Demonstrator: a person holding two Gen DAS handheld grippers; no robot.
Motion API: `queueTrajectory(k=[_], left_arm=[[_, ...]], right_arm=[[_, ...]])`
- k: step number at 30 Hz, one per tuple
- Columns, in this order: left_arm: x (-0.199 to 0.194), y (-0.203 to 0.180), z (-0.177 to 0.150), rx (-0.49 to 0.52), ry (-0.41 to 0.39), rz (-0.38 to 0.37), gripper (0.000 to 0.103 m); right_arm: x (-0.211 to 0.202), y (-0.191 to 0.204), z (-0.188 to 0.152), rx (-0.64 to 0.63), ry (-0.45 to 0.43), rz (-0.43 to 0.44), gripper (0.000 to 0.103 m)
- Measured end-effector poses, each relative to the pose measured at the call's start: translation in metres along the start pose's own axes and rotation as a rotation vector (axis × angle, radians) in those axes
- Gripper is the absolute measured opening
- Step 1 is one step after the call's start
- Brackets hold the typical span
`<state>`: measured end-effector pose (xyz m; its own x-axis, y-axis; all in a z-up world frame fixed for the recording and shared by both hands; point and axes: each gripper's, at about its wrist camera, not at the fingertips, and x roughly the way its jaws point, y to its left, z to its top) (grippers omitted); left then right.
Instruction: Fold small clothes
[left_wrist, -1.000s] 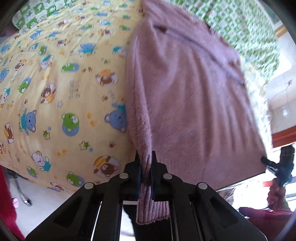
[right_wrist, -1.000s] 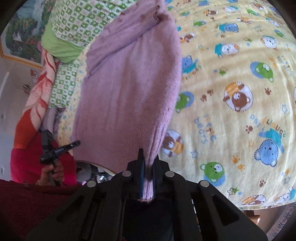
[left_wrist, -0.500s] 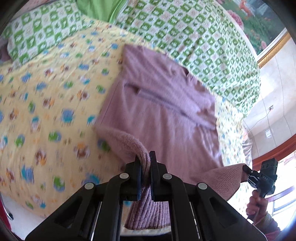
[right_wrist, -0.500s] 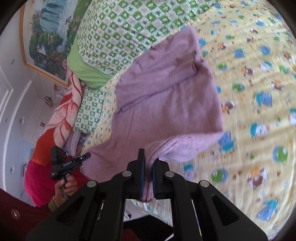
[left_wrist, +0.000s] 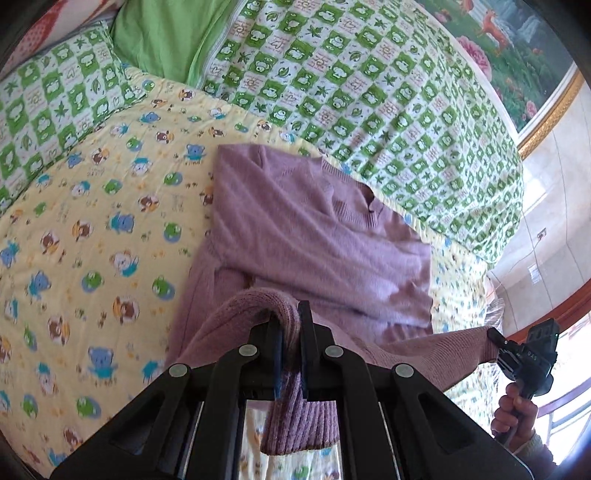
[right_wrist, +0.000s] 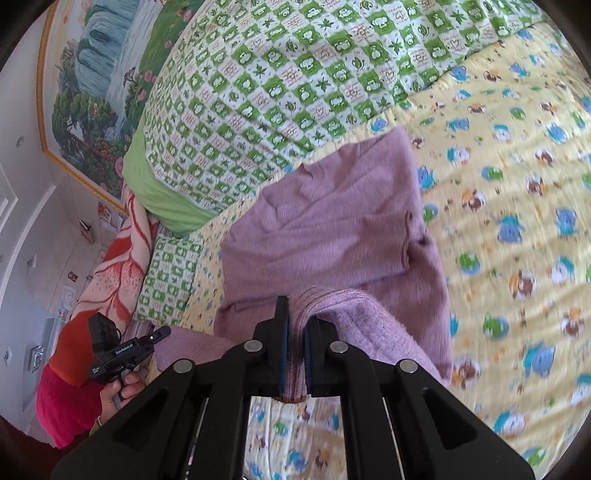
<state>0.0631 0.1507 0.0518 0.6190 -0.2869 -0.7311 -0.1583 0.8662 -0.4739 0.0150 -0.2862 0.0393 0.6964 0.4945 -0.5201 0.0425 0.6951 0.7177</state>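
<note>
Folding in progress: left gripper (left_wrist: 289, 328) and right gripper (right_wrist: 295, 325), both clenched on purple sweater (left_wrist: 314, 229) hem, now carried up over its body mid-frame on yellow bedsheet (left_wrist: 92, 221); half-fold nearly laid

A yellow bear-print bedsheet (left_wrist: 92, 229) covers the bed; beyond it lie a green checked quilt (left_wrist: 369, 92) and a framed landscape painting (right_wrist: 85, 92).

Left gripper (left_wrist: 290, 325) clamped on ribbed hem of purple sweater (left_wrist: 314, 236), hem lifted above the sweater body. Right gripper (left_wrist: 496, 338) pinches the hem's other corner, right of the sweater. Sweater lies on yellow bear-print sheet (left_wrist: 92, 221).
</note>
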Motion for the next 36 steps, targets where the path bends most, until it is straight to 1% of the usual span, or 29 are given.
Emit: queueTrajectory(k=[8, 15, 19, 23, 26, 30, 36], left_arm=[[0.04, 0.0, 0.043, -0.011, -0.007, 0.012, 0.005], [0.07, -0.005, 0.079, -0.005, -0.017, 0.012, 0.005], [0.089, -0.005, 0.106, -0.003, -0.028, 0.014, 0.005], [0.107, 0.0, 0.128, -0.007, -0.04, 0.031, 0.005], [0.127, 0.011, 0.149, -0.037, -0.035, 0.03, 0.005], [0.158, 0.02, 0.167, -0.044, -0.014, 0.058, 0.005], [0.196, 0.028, 0.184, -0.044, 0.008, 0.086, 0.005]], right_arm=[[0.034, -0.007, 0.038, -0.024, -0.012, -0.078, 0.008], [0.06, -0.01, 0.069, -0.034, -0.032, -0.11, 0.008], [0.073, -0.01, 0.093, -0.044, -0.06, -0.116, 0.008], [0.094, -0.016, 0.118, -0.038, -0.074, -0.142, 0.008], [0.111, -0.022, 0.134, -0.029, -0.079, -0.158, 0.008], [0.133, -0.03, 0.15, -0.026, -0.079, -0.189, 0.008], [0.166, -0.049, 0.171, 0.018, -0.083, -0.234, 0.008]])
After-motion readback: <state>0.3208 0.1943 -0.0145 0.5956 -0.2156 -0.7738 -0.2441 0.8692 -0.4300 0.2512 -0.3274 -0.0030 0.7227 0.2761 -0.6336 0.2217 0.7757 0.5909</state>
